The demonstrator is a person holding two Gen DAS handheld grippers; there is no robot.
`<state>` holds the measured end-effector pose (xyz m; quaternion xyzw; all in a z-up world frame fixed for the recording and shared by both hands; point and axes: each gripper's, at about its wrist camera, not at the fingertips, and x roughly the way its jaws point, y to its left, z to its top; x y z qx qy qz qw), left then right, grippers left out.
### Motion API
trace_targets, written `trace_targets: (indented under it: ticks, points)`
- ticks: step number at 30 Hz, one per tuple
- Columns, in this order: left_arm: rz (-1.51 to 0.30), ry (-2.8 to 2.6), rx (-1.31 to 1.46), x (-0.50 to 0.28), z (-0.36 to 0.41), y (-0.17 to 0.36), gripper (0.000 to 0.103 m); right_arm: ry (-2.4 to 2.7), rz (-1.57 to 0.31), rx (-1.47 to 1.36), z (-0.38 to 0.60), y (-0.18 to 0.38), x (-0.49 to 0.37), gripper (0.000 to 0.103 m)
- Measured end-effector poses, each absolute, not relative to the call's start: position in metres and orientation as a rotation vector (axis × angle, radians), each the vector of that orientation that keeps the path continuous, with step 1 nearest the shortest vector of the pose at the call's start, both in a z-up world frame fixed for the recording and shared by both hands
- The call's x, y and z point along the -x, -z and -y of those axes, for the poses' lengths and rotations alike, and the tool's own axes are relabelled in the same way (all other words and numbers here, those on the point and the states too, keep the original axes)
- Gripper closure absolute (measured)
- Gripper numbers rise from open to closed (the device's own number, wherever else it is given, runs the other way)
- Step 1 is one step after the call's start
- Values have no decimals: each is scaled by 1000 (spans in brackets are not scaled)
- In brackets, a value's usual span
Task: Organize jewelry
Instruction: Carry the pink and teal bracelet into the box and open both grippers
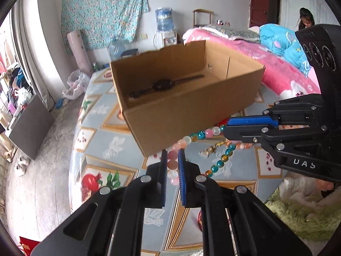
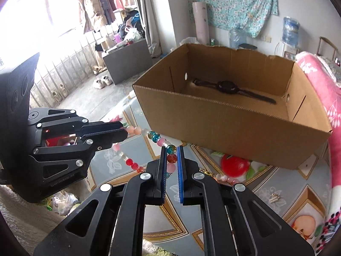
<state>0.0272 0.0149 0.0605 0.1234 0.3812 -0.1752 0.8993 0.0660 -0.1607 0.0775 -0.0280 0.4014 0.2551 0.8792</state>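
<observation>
Nearest the left camera, the left gripper [image 1: 172, 160] has its fingers [image 1: 164, 166] nearly closed on a pink bead of the bead string [image 1: 201, 134]. The right gripper [image 2: 171, 159], seen from its own camera, has its fingers likewise pinched almost together on an orange bead of the same string. Each gripper also shows side-on in the other's view: the right one [image 1: 226, 127] at the right edge, the left one [image 2: 124, 131] at the left.

Between the two grips the bead string hangs in a shallow curve above the patterned surface [image 1: 110, 140], and the rest droops in a loop below. Under that loop a small gold clasp piece [image 1: 210, 149] lies on the surface. I cannot tell whether it belongs to the string.

Just behind stands the open cardboard box [image 1: 187, 115], its near wall close to the beads. A black wristwatch [image 1: 168, 84] lies flat on its floor. Further back a pink bedspread [image 1: 277, 68] covers the bed, and a person [image 1: 305, 21] stands at the far wall.

The next move is probably a carry over the box wall. The hanging loop could catch on the near rim if the lift is too low. Round beads may roll out from the pinch, since each grip rests on a single bead. Pulling the hands apart could strain or snap the thread.
</observation>
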Motion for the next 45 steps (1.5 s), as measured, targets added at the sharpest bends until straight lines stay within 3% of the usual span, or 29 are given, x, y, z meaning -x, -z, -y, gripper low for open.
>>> trace_targets:
  ticks: [16,24,32,43,45]
  points:
    - [-494,372,-302,-55,13,-145,94,-485,-576,71,192,-149,-96,96]
    - [-448,351,-265,-100,24,-163,94,-497,-577,52,191,-153,-147,96]
    - [-514,358,-273,-160,28,-159,94,-588,-735,32,189,-139,-214,96]
    - [-868,401,-273,-225,24,-94,93,-703,-1087,48,169,-85,-269,96]
    - [-918,403,-308,-228,27,-83,93,-710,-1171,39,164,-73,-277,90]
